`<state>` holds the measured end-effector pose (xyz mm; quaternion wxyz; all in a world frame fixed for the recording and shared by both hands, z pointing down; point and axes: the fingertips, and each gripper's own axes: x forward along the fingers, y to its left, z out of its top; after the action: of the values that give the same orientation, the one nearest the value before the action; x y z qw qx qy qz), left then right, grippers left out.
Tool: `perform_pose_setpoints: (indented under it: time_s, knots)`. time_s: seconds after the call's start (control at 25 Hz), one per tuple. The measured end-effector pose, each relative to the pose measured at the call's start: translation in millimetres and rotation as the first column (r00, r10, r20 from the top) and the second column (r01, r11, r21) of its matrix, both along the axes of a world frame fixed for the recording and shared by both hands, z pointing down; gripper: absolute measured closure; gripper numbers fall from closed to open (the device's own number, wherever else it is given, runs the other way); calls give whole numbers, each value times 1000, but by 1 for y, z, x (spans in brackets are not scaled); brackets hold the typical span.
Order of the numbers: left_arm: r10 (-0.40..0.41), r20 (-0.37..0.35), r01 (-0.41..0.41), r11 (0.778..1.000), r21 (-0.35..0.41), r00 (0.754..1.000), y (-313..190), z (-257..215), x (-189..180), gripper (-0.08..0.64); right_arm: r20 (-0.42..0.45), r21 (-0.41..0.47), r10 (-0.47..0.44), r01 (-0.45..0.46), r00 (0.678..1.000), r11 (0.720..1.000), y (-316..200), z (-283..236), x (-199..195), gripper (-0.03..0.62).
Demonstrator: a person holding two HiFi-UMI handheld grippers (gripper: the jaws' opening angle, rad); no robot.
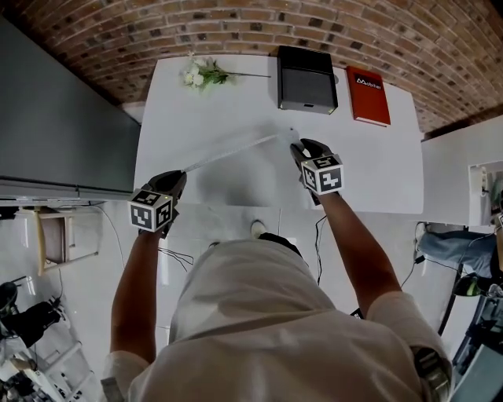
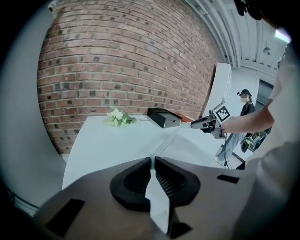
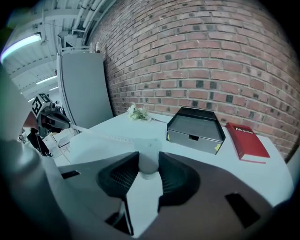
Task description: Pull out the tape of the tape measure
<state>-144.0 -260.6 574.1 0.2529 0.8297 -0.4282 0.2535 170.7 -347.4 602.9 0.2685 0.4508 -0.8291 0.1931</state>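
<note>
a person leaning over a white table (image 1: pixel 377 165) holds the long, thin pale tape (image 1: pixel 236 149) of a tape measure stretched in the air between two handheld grippers; the strip runs slantwise above the tabletop, from the left gripper (image 1: pixel 180 176) near the table's front edge to the right gripper (image 1: pixel 298 146) nearer the middle, and appears to hang clear of the surface; the small white plastic tape measure case (image 3: pixel 149 161) sits at the right-hand end, wedged between that gripper's ribbed black pads (image 3: pixel 176 176); the case looks light and smooth, likely to slip under a sideways tug, so a hold across its flat sides, as here, seems the safest; the tape is judged stiff along its length but thin and springy, prone to kink or snap back into the case if let go, and best taken near its tip; the right gripper's jaws stand fairly wide, pressed on either side of the case; the left gripper's jaws are drawn nearly together, pinching the tape's end flat between them, with the strip leading away toward the other gripper; at the table's far side, well apart from the work, lie a sprig of white flowers (image 1: pixel 200 74), a black desk tray (image 1: pixel 306 78) and a red book (image 1: pixel 368 94), below a brick wall (image 1: pixel 236 23)
</note>
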Motion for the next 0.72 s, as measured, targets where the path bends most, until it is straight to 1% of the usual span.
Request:
perform_pose_setpoints:
  time_s: [0.4,0.56,0.72]
  knots:
    - [-22,104,30,996,-86,994,-25,56,9,532,-64,-20,-82,81,995,997,-31,44,4,457]
    - [-39,110,51,994,-101,993,-33,71,12,532,-70,-30,-115,114,991,993,-39,59,0,457]
    - [-46,137,64,989,-130,989,-34,86,18,532,-82,-41,-137,134,987,990,-41,74,-3,457]
